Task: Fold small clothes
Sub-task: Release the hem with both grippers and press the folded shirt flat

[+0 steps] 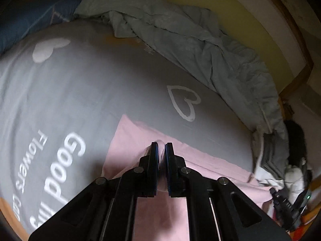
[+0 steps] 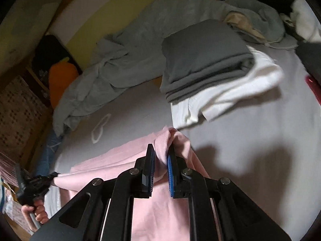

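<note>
Mid-fold: left gripper [image 1: 161, 146] and right gripper [image 2: 161, 150] both clench the pink cloth's [image 2: 124, 156] edge; next, carry it toward twelve o'clock over the bed [image 1: 100, 84].

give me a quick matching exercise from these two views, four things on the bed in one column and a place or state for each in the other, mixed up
Things:
1. pink garment
2. dark grey folded cloth
3. white garment
4. grey duvet

Places or states:
A. crumpled along the far edge of the bed, by the yellow wall
B. gripped at two spots, by the left tool and the right tool
C. folded, stacked on top of a white piece
D. lying partly under the dark grey stack

Pairs: 1-B, 2-C, 3-D, 4-A
</note>
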Motion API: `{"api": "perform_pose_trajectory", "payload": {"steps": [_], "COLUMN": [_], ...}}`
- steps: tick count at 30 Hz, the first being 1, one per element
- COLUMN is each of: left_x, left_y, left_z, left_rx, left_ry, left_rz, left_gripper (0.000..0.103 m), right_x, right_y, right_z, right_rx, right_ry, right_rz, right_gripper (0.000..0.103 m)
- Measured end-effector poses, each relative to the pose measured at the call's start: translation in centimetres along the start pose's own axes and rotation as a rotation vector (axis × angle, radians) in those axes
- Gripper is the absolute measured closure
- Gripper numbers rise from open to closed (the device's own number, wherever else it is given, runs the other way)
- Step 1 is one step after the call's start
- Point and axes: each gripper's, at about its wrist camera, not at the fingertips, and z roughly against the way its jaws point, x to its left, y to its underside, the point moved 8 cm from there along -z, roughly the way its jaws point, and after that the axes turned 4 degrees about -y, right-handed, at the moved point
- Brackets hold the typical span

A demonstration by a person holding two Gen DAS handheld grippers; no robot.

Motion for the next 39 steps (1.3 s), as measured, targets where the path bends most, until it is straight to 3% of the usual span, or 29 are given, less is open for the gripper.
{"api": "perform_pose_trajectory", "payload": {"steps": [6,7,8,9,10,11,13,15,17,18,20,21,22,23,25,27,28,29,30,34,37,39], "left_x": [0.9,1.2,1.5,2.1,2.5,3.0,3.7,3.3,1.9,1.3,1.4,1.8,2.1,2.7,3.4,3.8,4.1,4.2,4.2,4.2,4.7,6.0], "left_y": [-0.6,-0.8,-0.9,-1.1,-1.3,-1.4,-1.7,-1.8,-1.4,-0.8,1.1,1.9,2.7,3.6,5.1,6.2,6.3,6.3,5.9,4.1,4.9,6.0], "left_z": [-3.0,-3.1,-2.8,-2.2,-1.6,-0.7,1.0,2.5,3.2,2.9,1.5,1.1,0.7,0.3,-0.1,0.0,0.3,0.9,1.6,4.9,5.2,4.2], "left_rx": [0.031,0.015,-0.011,-0.050,-0.079,-0.112,-0.153,-0.176,-0.150,-0.099,0.054,0.082,0.101,0.121,0.153,0.165,0.149,0.120,0.084,-0.041,-0.027,0.019], "left_ry": [0.033,0.032,0.019,-0.004,-0.012,-0.014,-0.013,0.015,0.049,0.069,0.103,0.124,0.139,0.123,0.091,0.060,0.039,0.025,0.013,-0.006,0.012,-0.017], "left_rz": [0.034,0.024,0.009,-0.007,-0.018,-0.028,-0.047,-0.100,-0.187,-0.224,-0.197,-0.170,-0.160,-0.166,-0.187,-0.213,-0.222,-0.230,-0.234,-0.256,-0.257,-0.237], "left_gripper": [0.095,0.093,0.093,0.092,0.085,0.073,0.062,0.059,0.047,0.043,0.045,0.047,0.052,0.065,0.077,0.090,0.103,0.103,0.103,0.103,0.103,0.103], "right_x": [-1.9,-2.4,-3.2,-3.6,-4.6,-5.2,-6.0,-6.6,-6.0,-5.1,-3.0,-2.3,-2.0,-1.7,-1.9,-3.1,-3.4,-4.0,-4.1,-4.3,-3.7,-4.1], "right_y": [-1.3,-1.5,-1.7,-1.7,-1.9,-2.0,-2.0,-2.0,-2.2,-2.4,-2.1,-1.6,-1.1,-0.1,1.2,2.5,3.0,3.4,3.7,3.2,2.9,3.7], "right_z": [-4.7,-5.2,-5.5,-5.6,-5.3,-4.7,-3.4,-1.8,-0.2,0.3,0.3,0.1,0.1,0.0,-0.3,-0.3,-0.5,-0.9,-1.1,0.3,1.6,0.9], "right_rx": [0.038,0.037,0.025,0.014,-0.014,-0.047,-0.081,-0.101,-0.136,-0.142,-0.093,-0.063,-0.044,-0.028,-0.011,0.009,0.016,0.033,0.045,-0.031,-0.080,-0.041], "right_ry": [0.034,0.042,0.069,0.087,0.122,0.137,0.146,0.140,0.121,0.115,0.094,0.089,0.090,0.089,0.092,0.117,0.124,0.132,0.135,0.172,0.176,0.224], "right_rz": [-0.047,-0.059,-0.074,-0.079,-0.084,-0.085,-0.080,-0.070,-0.031,0.019,0.141,0.183,0.207,0.228,0.243,0.238,0.228,0.217,0.216,0.191,0.185,0.209], "right_gripper": [0.086,0.076,0.055,0.042,0.031,0.031,0.031,0.031,0.031,0.031,0.031,0.031,0.031,0.031,0.031,0.035,0.053,0.088,0.100,0.099,0.099,0.099]}}
